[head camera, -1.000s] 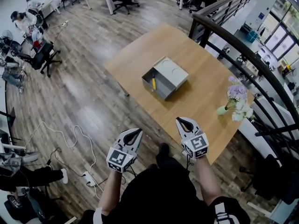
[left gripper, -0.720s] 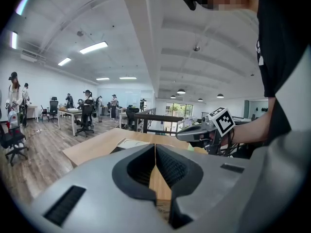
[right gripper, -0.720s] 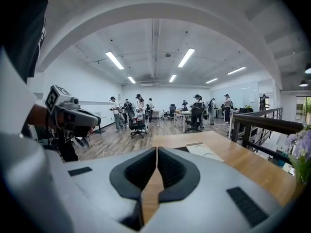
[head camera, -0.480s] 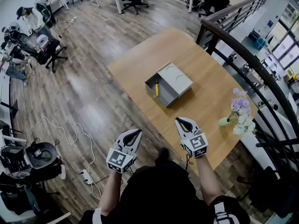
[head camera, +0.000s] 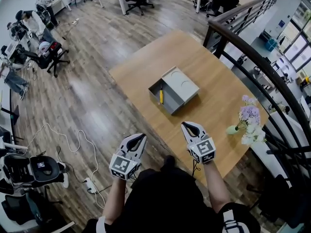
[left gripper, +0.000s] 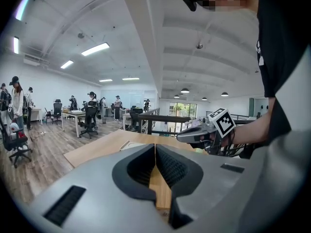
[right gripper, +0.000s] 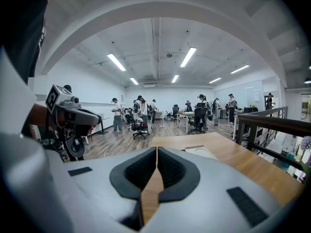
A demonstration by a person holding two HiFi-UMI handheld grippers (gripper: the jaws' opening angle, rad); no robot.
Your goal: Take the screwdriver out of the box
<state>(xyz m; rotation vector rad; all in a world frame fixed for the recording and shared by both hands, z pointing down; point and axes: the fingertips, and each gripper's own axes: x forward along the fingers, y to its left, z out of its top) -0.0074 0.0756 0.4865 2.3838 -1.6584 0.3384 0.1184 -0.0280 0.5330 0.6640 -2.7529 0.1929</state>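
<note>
A grey box (head camera: 173,90) stands on the wooden table (head camera: 209,67), its lid slid partly aside. In the open end lies a yellow-handled screwdriver (head camera: 161,94). My left gripper (head camera: 139,138) hangs off the table's near edge, over the floor, jaws shut and empty. Just over the table's near edge, my right gripper (head camera: 189,125) is also shut on nothing. Both are well short of the box. In the left gripper view the right gripper (left gripper: 182,137) shows ahead; the right gripper view shows the left gripper (right gripper: 97,116) and the box lid (right gripper: 200,152).
A vase of flowers (head camera: 247,115) stands at the table's right edge. A dark railing (head camera: 252,57) runs behind the table. Office chairs (head camera: 51,52) and cables (head camera: 73,142) lie on the wood floor to the left. People stand at desks far off.
The head view has shifted a little, so the table and box sit slightly differently in the picture. Both grippers hold about the same place, still shut.
</note>
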